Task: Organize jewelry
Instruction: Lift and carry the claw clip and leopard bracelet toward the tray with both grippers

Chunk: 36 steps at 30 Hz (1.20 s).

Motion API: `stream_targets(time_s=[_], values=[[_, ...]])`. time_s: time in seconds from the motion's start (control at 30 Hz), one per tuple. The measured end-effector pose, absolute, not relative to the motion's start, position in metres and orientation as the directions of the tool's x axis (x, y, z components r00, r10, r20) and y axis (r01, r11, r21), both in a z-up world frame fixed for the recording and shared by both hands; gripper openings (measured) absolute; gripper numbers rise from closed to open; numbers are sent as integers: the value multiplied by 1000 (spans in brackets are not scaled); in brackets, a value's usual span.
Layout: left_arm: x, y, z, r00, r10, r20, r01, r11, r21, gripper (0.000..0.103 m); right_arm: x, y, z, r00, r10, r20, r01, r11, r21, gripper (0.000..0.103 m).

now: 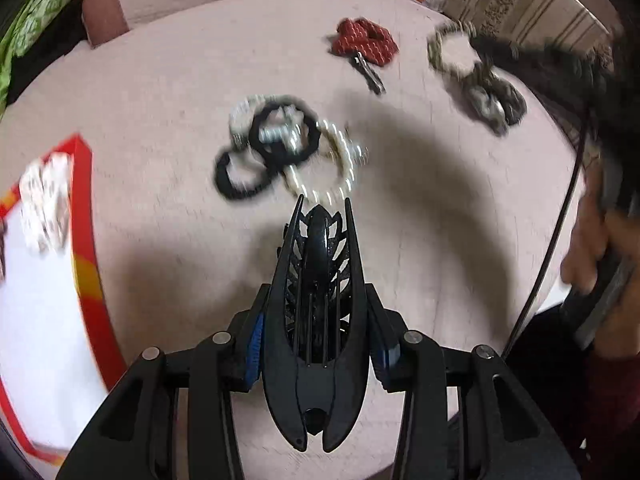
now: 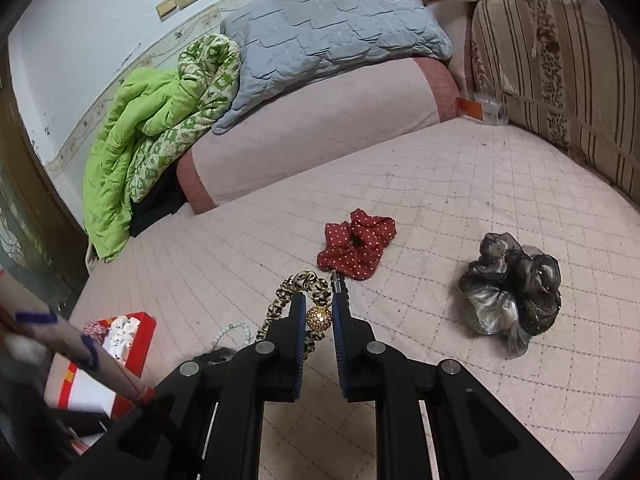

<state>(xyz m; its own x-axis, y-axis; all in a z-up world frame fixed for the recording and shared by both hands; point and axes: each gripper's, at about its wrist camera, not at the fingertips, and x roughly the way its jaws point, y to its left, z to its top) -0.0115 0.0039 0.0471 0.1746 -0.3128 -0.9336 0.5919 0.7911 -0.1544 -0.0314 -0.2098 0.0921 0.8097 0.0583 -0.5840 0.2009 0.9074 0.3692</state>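
My left gripper [image 1: 320,336] is shut on a large black claw hair clip [image 1: 318,312] held above the pink bed cover. Ahead of it lie black hair ties [image 1: 280,136] tangled with a pearl bracelet [image 1: 332,168]. A red box [image 1: 86,240] with white items stands at the left. My right gripper [image 2: 320,312] is shut on a leopard-print hair tie [image 2: 304,284] with a gold ball [image 2: 319,317] between the pads. A red dotted scrunchie [image 2: 356,248] and a grey scrunchie [image 2: 512,300] lie beyond it.
The bed cover [image 2: 440,184] stretches ahead. A pink bolster [image 2: 312,128], grey pillow [image 2: 332,20] and green quilt [image 2: 148,132] lie at the back. A striped cushion [image 2: 560,60] borders the right. The red box [image 2: 136,344] and a pearl bracelet [image 2: 232,332] are at the left.
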Motion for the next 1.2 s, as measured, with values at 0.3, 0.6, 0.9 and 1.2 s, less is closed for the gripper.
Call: stream_targets(time_s=[0.3,0.6,0.9,1.2], values=[[-20,39,110,430,-410,-804,481,858,-180,42,-33,-197,104,830,145,-539,119,898,424,14],[-17,58,133,607,-355,-711,357,921,-155,42,-37,-158,111,828,207,-521,17,920,392,14],[-20,65,122,646,-319,-694,346,932,-107,42,-36,-138,103,810,201,-551,2,938,346,14],[-13,79,111,676,-312,-668,335,937,-100,42,-39,-116,94,791,194,-581,3,947,321,14]])
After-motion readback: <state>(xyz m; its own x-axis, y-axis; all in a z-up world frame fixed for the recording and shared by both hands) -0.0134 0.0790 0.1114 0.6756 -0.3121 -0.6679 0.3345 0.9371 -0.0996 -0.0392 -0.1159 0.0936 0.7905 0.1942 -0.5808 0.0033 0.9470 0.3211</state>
